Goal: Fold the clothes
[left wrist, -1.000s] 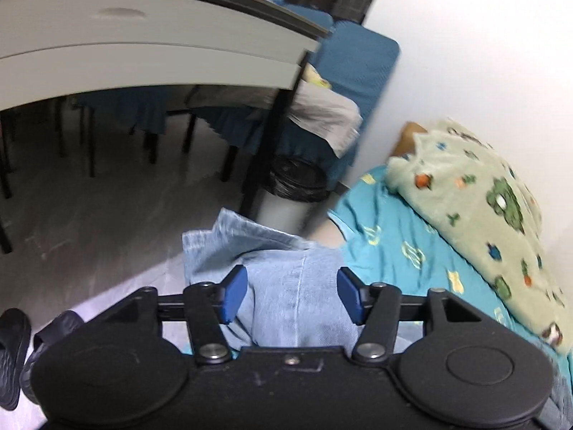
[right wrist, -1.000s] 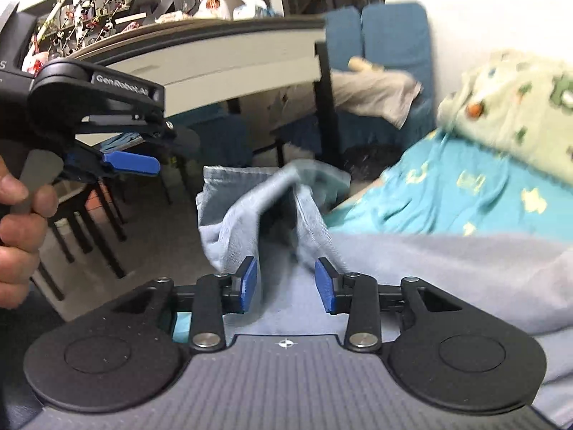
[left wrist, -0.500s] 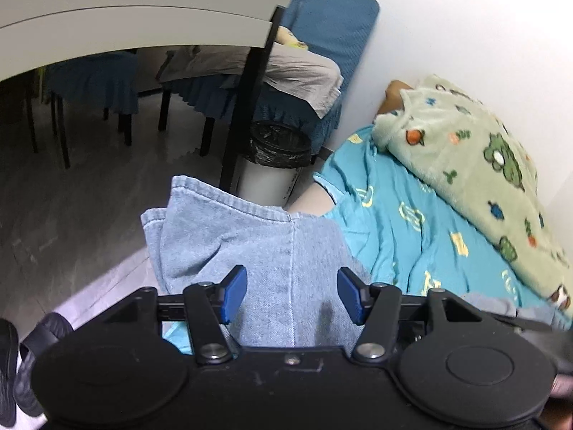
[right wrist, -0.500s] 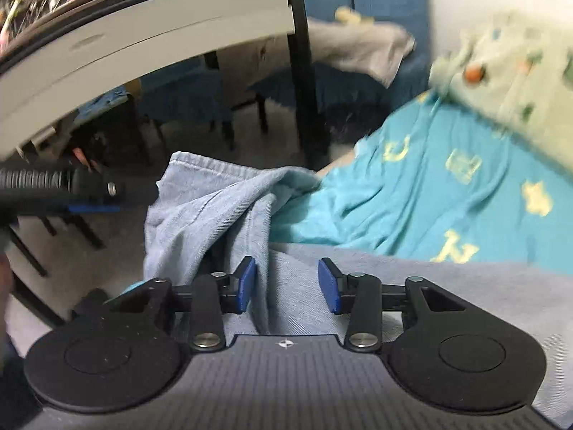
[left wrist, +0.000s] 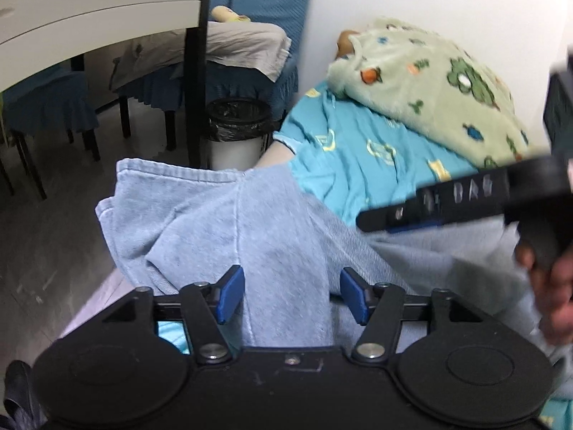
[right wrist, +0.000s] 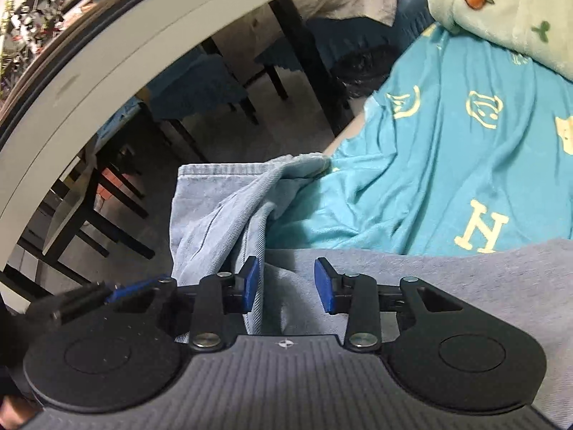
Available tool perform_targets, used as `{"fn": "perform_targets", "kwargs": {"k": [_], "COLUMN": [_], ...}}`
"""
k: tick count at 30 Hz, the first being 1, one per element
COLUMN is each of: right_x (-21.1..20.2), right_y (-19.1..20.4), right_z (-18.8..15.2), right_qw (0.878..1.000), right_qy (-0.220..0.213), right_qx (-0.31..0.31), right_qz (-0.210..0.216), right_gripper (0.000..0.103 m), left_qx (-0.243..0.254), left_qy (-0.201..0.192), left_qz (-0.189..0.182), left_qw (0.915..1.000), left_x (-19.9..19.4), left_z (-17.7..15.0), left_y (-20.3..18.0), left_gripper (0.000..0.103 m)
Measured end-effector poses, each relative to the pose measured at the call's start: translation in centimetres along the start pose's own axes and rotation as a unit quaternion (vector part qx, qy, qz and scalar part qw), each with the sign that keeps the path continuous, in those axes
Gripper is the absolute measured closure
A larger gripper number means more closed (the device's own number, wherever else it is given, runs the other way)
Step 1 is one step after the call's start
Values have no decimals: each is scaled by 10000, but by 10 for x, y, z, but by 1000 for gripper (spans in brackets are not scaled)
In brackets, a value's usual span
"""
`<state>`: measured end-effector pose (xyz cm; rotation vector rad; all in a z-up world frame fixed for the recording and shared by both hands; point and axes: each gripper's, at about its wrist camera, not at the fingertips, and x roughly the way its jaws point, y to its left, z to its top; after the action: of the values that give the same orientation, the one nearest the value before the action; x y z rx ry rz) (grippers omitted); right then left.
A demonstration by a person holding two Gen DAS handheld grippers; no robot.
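Left gripper (left wrist: 292, 295): blue pads set fairly wide and opening. Fold of light-blue jeans (left wrist: 250, 222) runs up between them. Left pad (left wrist: 229, 294) right at the denim edge, maybe touching; right pad (left wrist: 352, 299) stands clear, visible gap to the cloth. No pinch, cloth just lying through the gap.

Right gripper (right wrist: 286, 288): pads about a third apart, narrower than the left. Denim (right wrist: 222, 215) bunched between them. Left pad (right wrist: 249, 283) against a raised ridge of fabric; right pad (right wrist: 324, 288) clear of it, over flatter cloth. Not clamped as far as visible.

Jeans location: lying on the near edge of the bed, on the turquoise sheet (right wrist: 447, 165) with yellow prints. One hemmed end sticks out past the bed corner over the dark floor (left wrist: 53, 186), partly folded back on itself. Rest of the garment spreads flat toward the right in both views, passing under both tools.

Left view, right edge: other gripper (left wrist: 465, 193) comes in blurred above the denim, with the hand (left wrist: 551, 286) holding it blurred too. Right view, lower left: left gripper's tip (right wrist: 89, 297) close beside the right one, also blurred.

Surroundings: green fleece blanket (left wrist: 429, 82) with cartoon prints bunched against the wall at the far side of the bed. White table (left wrist: 100, 18) with black legs, blue-covered chair (left wrist: 258, 36) with beige cloth draped on it, bin (left wrist: 238, 122) with black liner next to the bed corner.
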<state>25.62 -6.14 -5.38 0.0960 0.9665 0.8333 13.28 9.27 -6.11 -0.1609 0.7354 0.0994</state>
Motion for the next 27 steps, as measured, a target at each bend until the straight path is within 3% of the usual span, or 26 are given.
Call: {"fn": "perform_targets", "kwargs": {"k": [5,9,12,16,20,24,25,26,27], "right_x": [-12,-9,1,24,51,62,60,57,53], "right_y": [4,15,23,29,34,33,33,36,39], "right_z": [11,14,14,13,13,18,20,23,26], "right_qw": [9999,9996,9994,9993,9985,9970,9970,9970,9968], "right_qy": [64,207,280,316,461,410,359,276,193], "right_qx": [-36,-108,-90,16,13,176,191,104,18], "right_qz": [-136,-151,-183,-184,-296,-633,-662,-721,-781], "right_gripper": [65,64,59,59,59,94,98,98,99], "left_qx": [-97,-764,-1414,-2009,-2159,-2261,-2316,-2371,-2448], "left_qy": [45,-31,-137,-222,-166,-118,-121,-125,-155], "left_qz": [335,587,811,718,618,547,491,435,379], "left_qw": [9994,9953,9865,9767,9743,9725,9715,9704,9687], "left_x": [14,20,19,18,27,34,34,34,31], "left_z": [-2,4,8,10,14,19,19,18,18], "left_y": [3,25,46,66,70,75,77,78,80], "left_gripper": [48,49,53,66,67,67,70,83,88]}}
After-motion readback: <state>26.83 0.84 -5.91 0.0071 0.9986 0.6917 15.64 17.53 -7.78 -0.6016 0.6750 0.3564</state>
